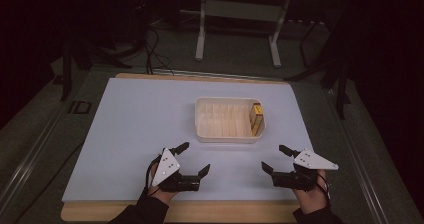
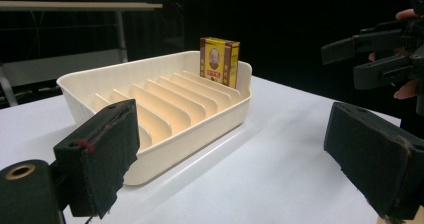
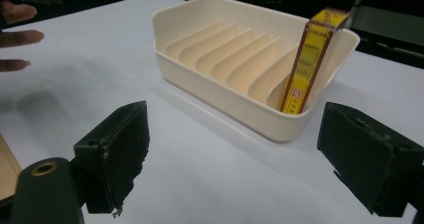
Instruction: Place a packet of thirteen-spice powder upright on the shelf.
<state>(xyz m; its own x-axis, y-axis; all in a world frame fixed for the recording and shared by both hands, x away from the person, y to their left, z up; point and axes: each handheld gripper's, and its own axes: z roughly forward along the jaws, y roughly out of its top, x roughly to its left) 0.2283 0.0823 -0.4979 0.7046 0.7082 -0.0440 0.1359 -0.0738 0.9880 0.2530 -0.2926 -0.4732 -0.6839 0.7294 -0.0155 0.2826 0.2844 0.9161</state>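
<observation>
While apart, tray (image 1: 207,134) lies beyond each hand-held gripper.

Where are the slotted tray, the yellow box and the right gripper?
slotted tray (image 1: 202,115), high view, left wall.
yellow box (image 2: 218,59), left gripper view, printed front face.
right gripper (image 1: 275,159), high view, between its fingertips.

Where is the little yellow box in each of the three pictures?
High view: the yellow box stands on edge in the rightmost slot of the cream tray, right of centre.
Left gripper view: the box is at top centre, at the tray's far end.
Right gripper view: the box is at upper right, leaning in the end slot of the tray.
Shared landmark: the cream tray's row of dividers.
</observation>
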